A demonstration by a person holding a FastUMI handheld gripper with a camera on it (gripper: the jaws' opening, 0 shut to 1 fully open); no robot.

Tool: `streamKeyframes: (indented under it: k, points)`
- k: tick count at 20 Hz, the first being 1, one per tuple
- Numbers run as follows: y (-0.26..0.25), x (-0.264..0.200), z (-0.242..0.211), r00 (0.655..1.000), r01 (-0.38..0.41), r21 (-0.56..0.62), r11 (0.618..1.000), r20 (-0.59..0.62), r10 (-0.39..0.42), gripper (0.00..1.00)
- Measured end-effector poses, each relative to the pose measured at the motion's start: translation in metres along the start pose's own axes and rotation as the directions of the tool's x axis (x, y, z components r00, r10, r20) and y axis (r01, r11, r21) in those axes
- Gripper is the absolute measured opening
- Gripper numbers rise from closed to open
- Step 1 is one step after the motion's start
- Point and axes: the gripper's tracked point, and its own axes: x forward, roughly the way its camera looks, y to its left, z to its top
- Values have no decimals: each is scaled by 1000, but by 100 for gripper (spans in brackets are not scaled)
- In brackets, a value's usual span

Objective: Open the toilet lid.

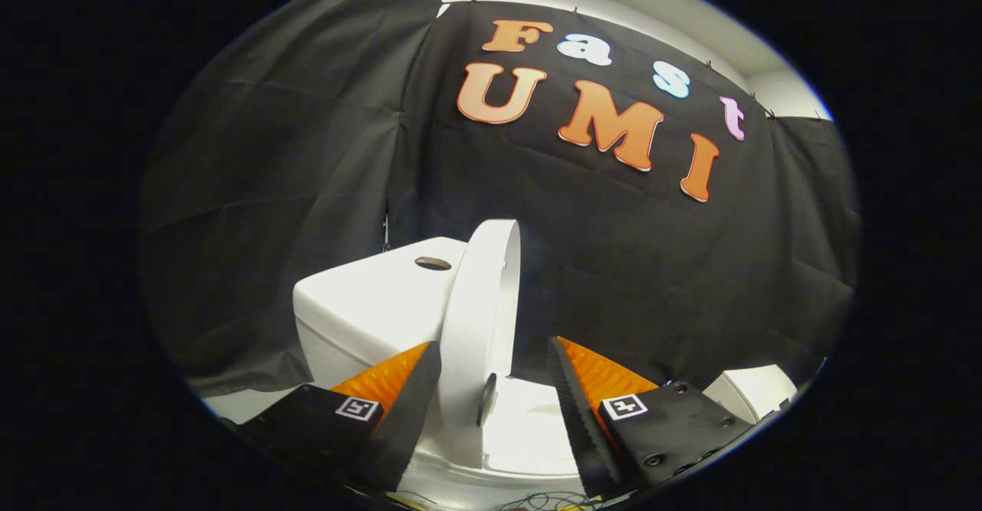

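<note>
A white toilet stands just ahead of my fingers. Its lid (482,304) is raised nearly upright and seen edge-on, leaning toward the white tank (368,308), which has a round flush button (433,263) on top. The seat and bowl (529,426) lie below, between my fingers. My gripper (495,357) is open: the left finger sits close beside the lid's lower edge, the right finger stands apart from it. Nothing is pressed between the two fingers.
Black cloth walls close in behind and to both sides of the toilet. A white object (752,388) sits low beyond the right finger. Thin cables (537,502) lie on the floor below the bowl.
</note>
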Motion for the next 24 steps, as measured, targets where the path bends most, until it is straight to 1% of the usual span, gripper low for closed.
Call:
streamKeyframes:
  k: [3,5,8,9,12,16,18,21,24]
  points:
    - [-8,-2,-1,1000,-25,-22,999,0,25,90]
    - [-18,3,-9,999,-45,33,998,-17,46,90]
    - [-41,3,-5,998,-55,139,989,-18,58,91]
    - [-51,2,-4,998,-50,164,985,-16,53,91]
    - [-91,-8,8,1000,-18,191,981,23,14,92]
    - [-139,-26,15,998,-20,241,970,56,7,92]
    - [-168,-40,19,996,-9,243,970,91,-13,92]
    - [-199,-60,18,995,6,237,972,99,-30,92]
    - [-235,-81,29,991,15,229,973,125,-45,92]
